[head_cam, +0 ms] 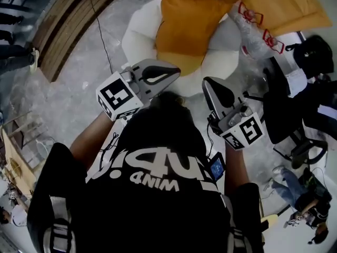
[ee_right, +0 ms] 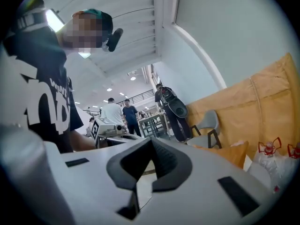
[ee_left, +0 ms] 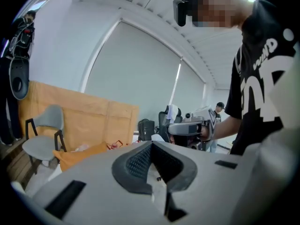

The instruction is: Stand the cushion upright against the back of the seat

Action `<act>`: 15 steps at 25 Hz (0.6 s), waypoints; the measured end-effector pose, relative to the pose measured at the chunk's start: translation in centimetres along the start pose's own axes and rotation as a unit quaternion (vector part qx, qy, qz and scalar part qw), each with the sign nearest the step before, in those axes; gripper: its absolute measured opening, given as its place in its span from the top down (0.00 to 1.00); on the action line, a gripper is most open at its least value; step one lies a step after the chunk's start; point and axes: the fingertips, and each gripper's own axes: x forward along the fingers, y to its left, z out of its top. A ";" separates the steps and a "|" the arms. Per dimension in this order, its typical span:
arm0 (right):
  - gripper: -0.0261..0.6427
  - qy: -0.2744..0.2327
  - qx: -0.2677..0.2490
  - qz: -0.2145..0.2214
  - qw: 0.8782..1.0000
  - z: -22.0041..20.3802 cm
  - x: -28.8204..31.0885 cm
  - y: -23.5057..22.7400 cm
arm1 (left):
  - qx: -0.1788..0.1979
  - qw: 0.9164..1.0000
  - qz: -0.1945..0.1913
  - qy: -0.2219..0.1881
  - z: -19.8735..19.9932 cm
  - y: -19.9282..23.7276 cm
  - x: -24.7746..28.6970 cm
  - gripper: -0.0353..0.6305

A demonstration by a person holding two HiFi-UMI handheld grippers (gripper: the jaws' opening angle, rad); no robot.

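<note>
**Both claws shut and empty, cushion up in the seat**

Head view first: the orange cushion (head_cam: 189, 28) stands on edge in the puffy white seat (head_cam: 138, 36), its top edge up at the seat's far rim and its lower edge down in the hollow. No claw is on it.

The left gripper (head_cam: 174, 73) hangs in front of the person's chest, well short of the seat, with its marker cube towards the shoulder. The left gripper view shows its jaws closed right up, dark ribbed pads (ee_left: 136, 163) meeting at the tip, and nothing held between them. The right gripper (head_cam: 209, 86) sits beside it, a gap apart. It is the same story in the right gripper view: jaws pressed together, nothing pinched.

The two claws point towards each other. From the left one you can see the right gripper out ahead in the person's hand, and from the right one the left gripper's marker cube shows by the arm.

Around the seat, a clear plastic bag (head_cam: 253, 28) with red handles lies against its right side. Behind that is a big orange panel (head_cam: 284, 4). A black office chair (head_cam: 287, 115) stands at right and a wooden bench (head_cam: 68, 25) at upper left. A grey chair (ee_left: 44, 135) stands in front of the panel, near the cushion's corner.
</note>
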 end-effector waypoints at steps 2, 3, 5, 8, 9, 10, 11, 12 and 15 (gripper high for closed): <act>0.93 0.002 -0.011 0.018 1.000 0.5 -0.6 1.9 | 0.004 1.000 -0.006 -0.011 0.6 -1.8 -0.3 0.94; 0.93 0.001 -0.013 0.027 1.000 0.8 -0.8 2.6 | 0.004 1.000 -0.007 -0.017 0.9 -2.5 -0.5 0.94; 0.93 -0.003 -0.016 0.043 0.999 1.2 -1.0 3.8 | 0.002 1.000 -0.006 -0.026 1.2 -3.6 -0.8 0.94; 0.93 -0.009 -0.028 0.050 0.998 1.7 -1.5 4.6 | -0.005 0.999 -0.008 -0.040 1.2 -4.6 -1.1 0.94; 0.93 -0.011 -0.031 0.049 0.998 1.8 -1.7 4.6 | -0.007 0.999 -0.008 -0.041 1.3 -4.9 -1.1 0.94; 0.93 -0.012 -0.032 0.048 0.998 1.9 -2.0 4.6 | -0.007 0.999 -0.008 -0.042 1.4 -5.1 -1.1 0.94; 0.93 -0.013 -0.031 0.047 0.998 1.9 -2.2 4.5 | -0.006 0.999 -0.008 -0.043 1.5 -5.3 -1.2 0.94; 0.93 -0.014 -0.027 0.047 0.998 1.9 -2.4 4.4 | -0.003 0.999 -0.008 -0.043 1.7 -5.4 -1.2 0.94; 0.93 -0.014 -0.019 0.049 0.999 2.1 -3.1 4.1 | 0.008 0.999 -0.010 -0.042 1.8 -5.8 -1.2 0.94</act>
